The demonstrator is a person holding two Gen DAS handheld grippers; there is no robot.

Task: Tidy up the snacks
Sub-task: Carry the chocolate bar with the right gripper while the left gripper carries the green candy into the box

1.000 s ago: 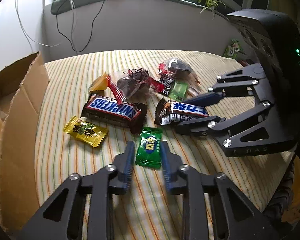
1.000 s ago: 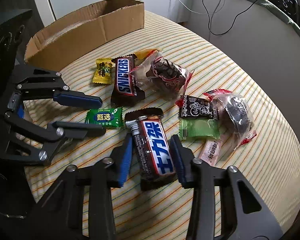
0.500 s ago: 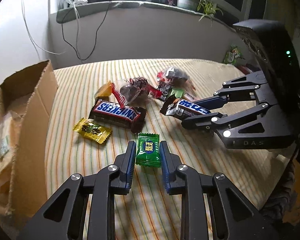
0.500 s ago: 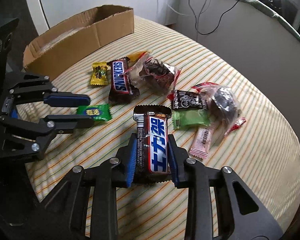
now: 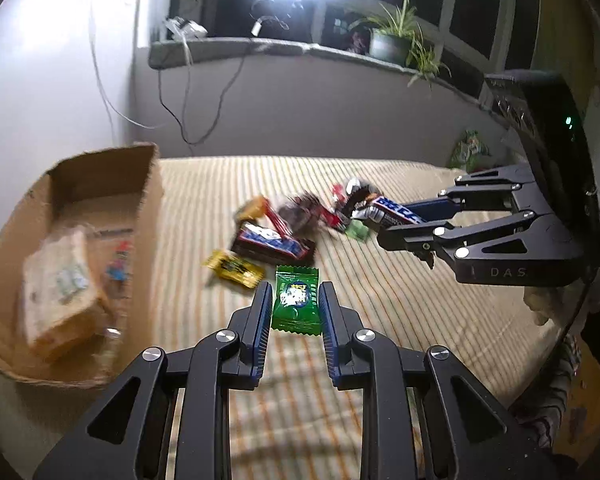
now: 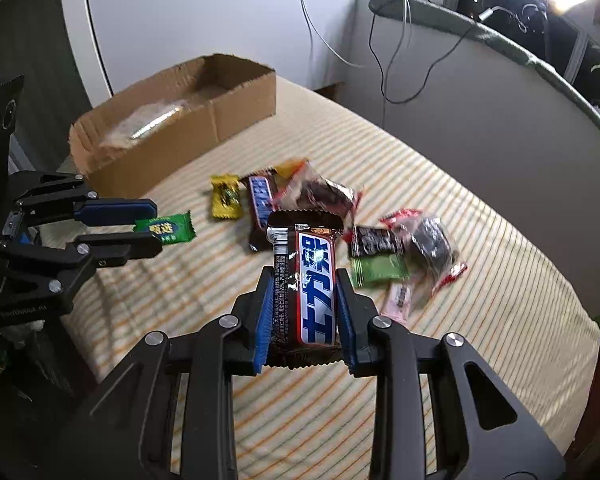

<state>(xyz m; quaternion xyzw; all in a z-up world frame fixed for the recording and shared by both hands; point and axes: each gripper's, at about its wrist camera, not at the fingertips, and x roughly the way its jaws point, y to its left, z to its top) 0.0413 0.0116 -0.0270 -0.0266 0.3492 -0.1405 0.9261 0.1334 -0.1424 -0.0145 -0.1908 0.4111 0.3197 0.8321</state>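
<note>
My left gripper (image 5: 295,300) is shut on a small green candy (image 5: 296,300) and holds it above the striped cloth; it also shows in the right wrist view (image 6: 168,230). My right gripper (image 6: 305,300) is shut on a brown, red and blue chocolate bar (image 6: 306,284), lifted off the cloth; the bar also shows in the left wrist view (image 5: 392,212). A Snickers bar (image 5: 272,244), a yellow candy (image 5: 234,268) and several other wrapped snacks (image 6: 400,248) lie on the cloth. An open cardboard box (image 6: 172,116) stands at the left.
The box (image 5: 80,248) holds a wrapped pale snack (image 5: 60,292). The striped cloth (image 6: 440,184) covers a rounded table with edges close by. A grey ledge (image 5: 340,92) with cables and a potted plant (image 5: 392,40) runs behind.
Both grippers have risen with their snacks, the green candy and the chocolate bar now off the cloth. The left gripper has swung toward the box, so its inside shows.
</note>
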